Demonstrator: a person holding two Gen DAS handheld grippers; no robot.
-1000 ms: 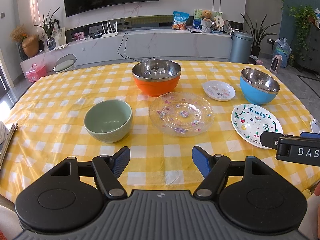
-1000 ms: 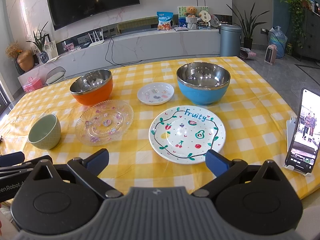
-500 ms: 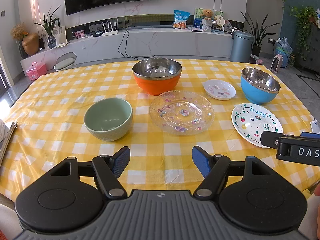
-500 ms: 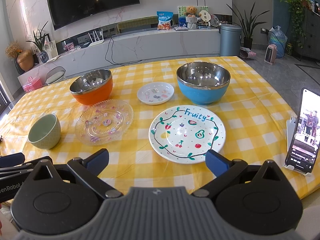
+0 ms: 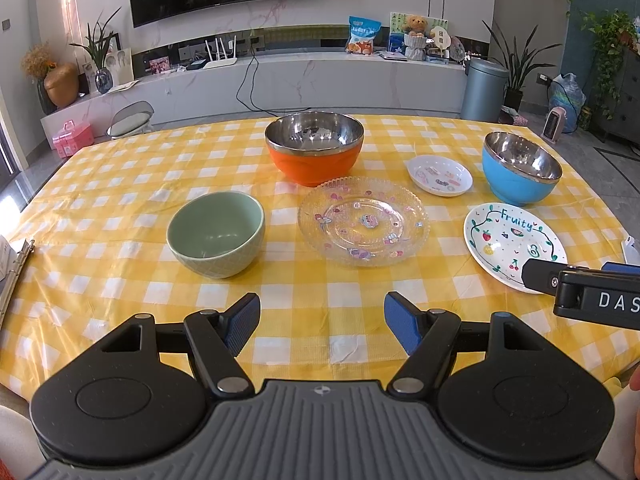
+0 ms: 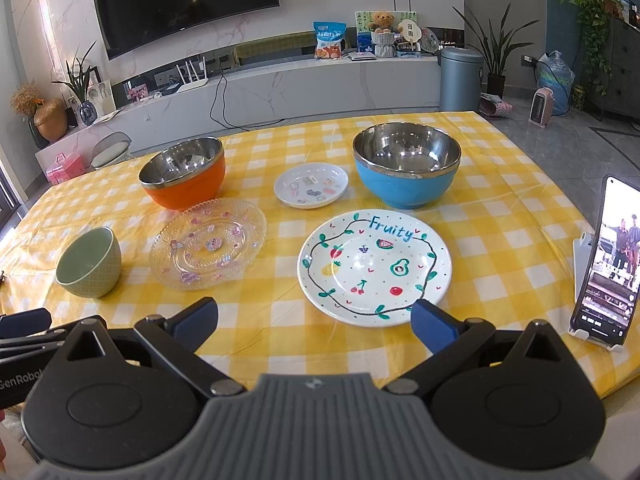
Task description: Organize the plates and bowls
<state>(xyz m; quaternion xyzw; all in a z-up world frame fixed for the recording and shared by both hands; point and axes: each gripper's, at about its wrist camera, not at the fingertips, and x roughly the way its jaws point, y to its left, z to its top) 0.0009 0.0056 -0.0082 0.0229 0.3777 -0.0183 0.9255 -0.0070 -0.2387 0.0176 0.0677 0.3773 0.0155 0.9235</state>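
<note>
On the yellow checked table stand a green bowl [image 5: 216, 234] [image 6: 89, 262], an orange steel-lined bowl [image 5: 314, 147] [image 6: 183, 173] and a blue steel-lined bowl [image 5: 520, 168] [image 6: 406, 164]. Between them lie a clear glass plate [image 5: 363, 221] [image 6: 208, 242], a small white dish [image 5: 439, 169] [image 6: 311, 185] and a white "Fruity" plate [image 5: 512, 240] [image 6: 374, 266]. My left gripper [image 5: 322, 326] hovers open at the near edge, short of the green bowl and glass plate. My right gripper [image 6: 314, 322] is open, its right fingertip over the Fruity plate's near rim. Both hold nothing.
A phone on a white stand [image 6: 606, 264] sits at the table's right edge. A ring binder [image 5: 14, 272] lies at the left edge. Beyond the table are a marble TV bench [image 5: 280, 80], a grey bin [image 5: 482, 90] and a folding chair [image 5: 130, 118].
The left wrist view has lifted slightly, so the table sits a little lower in frame. The right gripper and all dishes have stayed put.
</note>
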